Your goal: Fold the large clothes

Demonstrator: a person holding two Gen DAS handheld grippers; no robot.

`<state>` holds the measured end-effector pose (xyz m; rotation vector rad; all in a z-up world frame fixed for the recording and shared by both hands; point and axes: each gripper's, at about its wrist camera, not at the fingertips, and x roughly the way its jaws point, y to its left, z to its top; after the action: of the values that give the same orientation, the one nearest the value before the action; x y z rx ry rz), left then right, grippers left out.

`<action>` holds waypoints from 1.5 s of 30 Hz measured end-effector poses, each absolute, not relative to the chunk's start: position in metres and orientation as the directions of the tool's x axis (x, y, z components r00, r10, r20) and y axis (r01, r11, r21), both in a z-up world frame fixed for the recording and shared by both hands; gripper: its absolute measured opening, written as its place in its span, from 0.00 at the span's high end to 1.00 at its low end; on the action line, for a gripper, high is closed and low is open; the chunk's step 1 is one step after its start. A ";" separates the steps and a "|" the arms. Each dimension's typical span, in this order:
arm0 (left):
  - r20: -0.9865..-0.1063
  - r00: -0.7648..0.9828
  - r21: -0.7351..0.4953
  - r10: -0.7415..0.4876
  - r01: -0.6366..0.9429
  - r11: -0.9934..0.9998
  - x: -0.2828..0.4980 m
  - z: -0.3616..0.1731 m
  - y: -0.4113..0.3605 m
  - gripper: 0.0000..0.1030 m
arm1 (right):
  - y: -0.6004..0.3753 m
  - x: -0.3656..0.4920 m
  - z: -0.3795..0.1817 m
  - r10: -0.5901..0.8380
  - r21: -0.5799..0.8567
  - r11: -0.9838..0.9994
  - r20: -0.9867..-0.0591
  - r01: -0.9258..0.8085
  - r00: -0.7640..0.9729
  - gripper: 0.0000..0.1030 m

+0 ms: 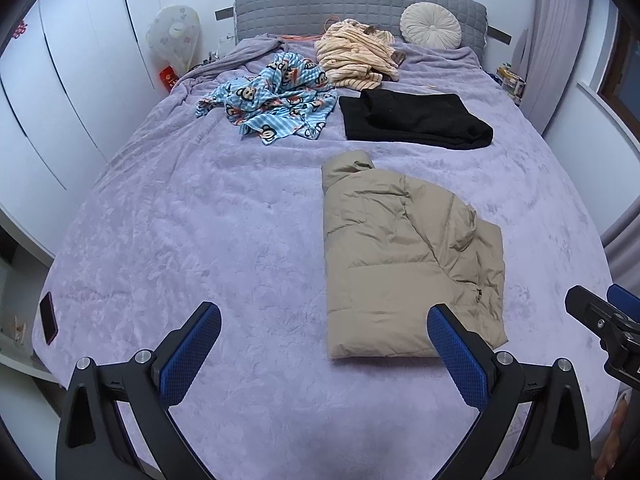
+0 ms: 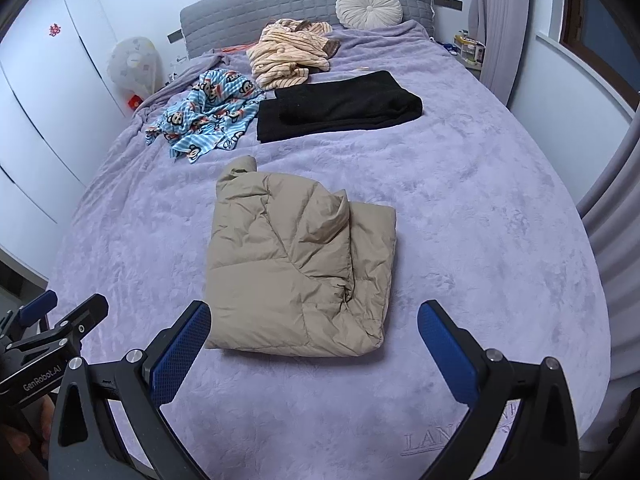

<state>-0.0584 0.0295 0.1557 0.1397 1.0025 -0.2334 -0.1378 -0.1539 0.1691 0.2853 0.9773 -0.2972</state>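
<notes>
A beige puffer jacket (image 1: 408, 264) lies folded into a rectangle on the purple bedspread (image 1: 200, 240); it also shows in the right wrist view (image 2: 296, 272). My left gripper (image 1: 324, 320) is open and empty, held above the bed's near edge, its right finger by the jacket's near corner. My right gripper (image 2: 314, 316) is open and empty, straddling the jacket's near edge from above. A folded black garment (image 1: 412, 120) (image 2: 340, 106) lies beyond the jacket. A crumpled blue monkey-print garment (image 1: 272, 100) (image 2: 208, 112) and a striped cream garment (image 1: 356, 56) (image 2: 288, 56) lie further back.
A grey headboard (image 1: 360, 4) with a round white cushion (image 1: 430, 26) stands at the far end. White wardrobes (image 1: 60, 80) line the left. A phone (image 1: 48, 318) lies on the bed's left edge. Curtains (image 2: 600, 220) hang at right. A covered fan (image 1: 172, 36) stands at the back left.
</notes>
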 end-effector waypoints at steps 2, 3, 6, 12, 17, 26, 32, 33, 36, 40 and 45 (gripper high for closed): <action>-0.848 0.514 0.007 -0.131 0.258 0.966 -0.058 0.155 0.030 0.00 | -0.154 -0.138 0.169 -0.116 0.105 0.922 -0.843 0.372 0.526 0.00; -0.847 0.515 0.007 -0.131 0.257 0.966 -0.058 0.156 0.030 0.00 | -0.154 -0.138 0.169 -0.117 0.104 0.923 -0.843 0.371 0.525 0.00; -0.846 0.517 0.009 -0.129 0.256 0.967 -0.058 0.155 0.030 0.00 | -0.154 -0.138 0.169 -0.117 0.104 0.923 -0.843 0.371 0.525 0.00; -0.847 0.516 0.009 -0.127 0.252 0.968 -0.056 0.155 0.029 0.00 | -0.153 -0.138 0.168 -0.116 0.103 0.922 -0.845 0.372 0.522 0.00; -0.847 0.517 0.008 -0.127 0.251 0.968 -0.056 0.155 0.029 0.00 | -0.152 -0.138 0.168 -0.116 0.103 0.922 -0.846 0.373 0.521 0.00; -0.849 0.513 0.007 -0.128 0.253 0.968 -0.055 0.154 0.028 0.00 | -0.152 -0.138 0.167 -0.119 0.104 0.920 -0.845 0.377 0.522 0.00; -0.850 0.511 0.007 -0.127 0.253 0.967 -0.052 0.154 0.029 0.00 | -0.154 -0.138 0.166 -0.117 0.104 0.921 -0.846 0.375 0.520 0.00; -0.850 0.511 0.007 -0.127 0.252 0.968 -0.052 0.154 0.028 0.00 | -0.154 -0.138 0.167 -0.117 0.104 0.921 -0.846 0.375 0.521 0.00; -0.850 0.511 0.007 -0.128 0.254 0.967 -0.051 0.154 0.028 0.00 | -0.154 -0.138 0.167 -0.117 0.103 0.922 -0.846 0.374 0.520 0.00; -0.850 0.510 0.008 -0.127 0.254 0.967 -0.050 0.154 0.028 0.00 | -0.155 -0.137 0.167 -0.116 0.104 0.922 -0.846 0.374 0.520 0.00; -0.851 0.511 0.009 -0.126 0.254 0.967 -0.050 0.154 0.028 0.00 | -0.155 -0.136 0.167 -0.115 0.103 0.922 -0.847 0.374 0.518 0.00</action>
<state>-0.0498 0.0283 0.1538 0.1388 1.0101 -0.2293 -0.1364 -0.1551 0.1671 0.2890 0.9856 -0.2985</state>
